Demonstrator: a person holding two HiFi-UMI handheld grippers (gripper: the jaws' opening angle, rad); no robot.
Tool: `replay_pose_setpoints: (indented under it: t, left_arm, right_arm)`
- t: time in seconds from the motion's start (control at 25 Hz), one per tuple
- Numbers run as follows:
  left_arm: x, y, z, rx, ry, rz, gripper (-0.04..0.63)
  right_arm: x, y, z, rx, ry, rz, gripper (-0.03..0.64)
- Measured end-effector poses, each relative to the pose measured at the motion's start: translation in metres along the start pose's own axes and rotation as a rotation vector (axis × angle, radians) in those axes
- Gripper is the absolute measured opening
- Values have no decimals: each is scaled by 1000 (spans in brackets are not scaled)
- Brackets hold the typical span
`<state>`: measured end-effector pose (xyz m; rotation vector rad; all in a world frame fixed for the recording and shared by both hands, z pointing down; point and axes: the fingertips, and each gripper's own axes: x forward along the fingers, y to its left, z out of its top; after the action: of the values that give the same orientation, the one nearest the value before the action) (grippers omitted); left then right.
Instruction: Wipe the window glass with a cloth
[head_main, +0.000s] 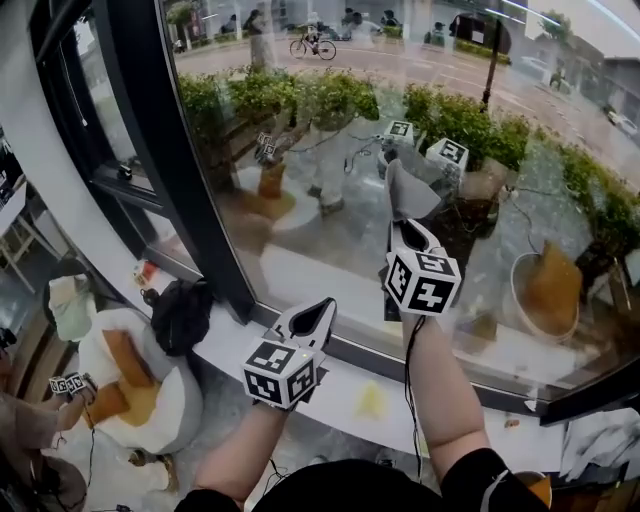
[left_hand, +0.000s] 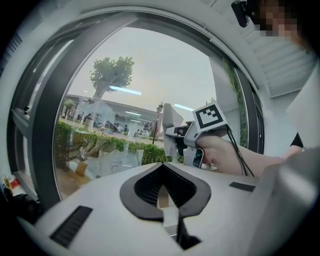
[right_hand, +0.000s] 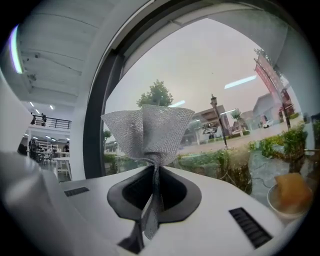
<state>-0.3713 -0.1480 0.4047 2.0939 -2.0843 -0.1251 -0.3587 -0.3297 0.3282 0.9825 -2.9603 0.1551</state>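
A large window pane (head_main: 420, 120) in a dark frame fills the upper head view. My right gripper (head_main: 412, 236) is raised toward the glass and is shut on a grey mesh cloth (head_main: 408, 192), which fans out above the jaws (right_hand: 149, 131). The cloth sits close to the pane; contact is unclear. My left gripper (head_main: 312, 318) hangs lower, over the white sill (head_main: 330, 385), with its jaws shut and nothing between them. In the left gripper view the right gripper (left_hand: 176, 136) and the hand holding it appear ahead, near the glass.
A dark vertical frame post (head_main: 175, 150) stands left of the pane. A black bag (head_main: 182, 315) rests on the sill's left end. Below it is a white round seat with an orange cushion (head_main: 130, 385). A yellow mark (head_main: 371, 400) lies on the sill.
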Motion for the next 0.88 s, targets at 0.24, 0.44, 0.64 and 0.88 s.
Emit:
replay_pose_setpoints:
  t: [0.24,0.44,0.64,0.88]
  left_arm:
    - [-16,8,0,-2,-6,31,-2]
    - [-21,6,1,-2,-6,30,-2]
    - [-24,4,-1,-6,-5,24,-2]
    - [-29,-3,-1,-5,-7,9,-2]
  right_arm:
    - [0,33,-8,-8,14,60,38]
    - [-5,44,-11,-7,20,81,39]
    - [-13,52,-12,-5,20,95,39]
    - [-26,60,-12,-14,13,104,38]
